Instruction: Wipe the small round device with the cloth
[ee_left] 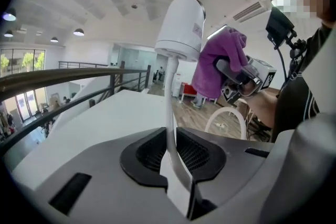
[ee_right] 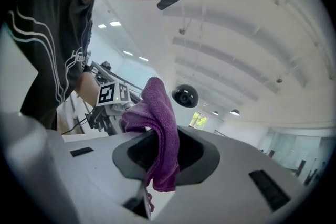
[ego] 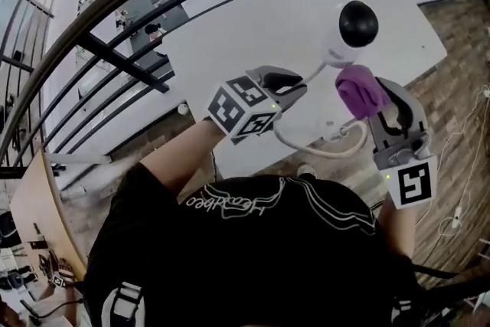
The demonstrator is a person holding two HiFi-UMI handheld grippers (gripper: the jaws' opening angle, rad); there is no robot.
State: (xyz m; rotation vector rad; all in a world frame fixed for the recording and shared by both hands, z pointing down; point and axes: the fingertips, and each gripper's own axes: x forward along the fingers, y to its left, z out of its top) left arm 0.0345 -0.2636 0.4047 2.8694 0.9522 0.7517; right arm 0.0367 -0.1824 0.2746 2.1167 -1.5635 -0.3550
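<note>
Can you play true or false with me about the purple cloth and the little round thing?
1. The cloth is purple. True.
2. The left gripper holds the cloth. False: the right gripper is pinching it. The left gripper is shut on the white stem under the round device.
3. The round device is lying on the white table. False: it is held up in the air above the table.
4. The round device is white with a black front. True.
</note>
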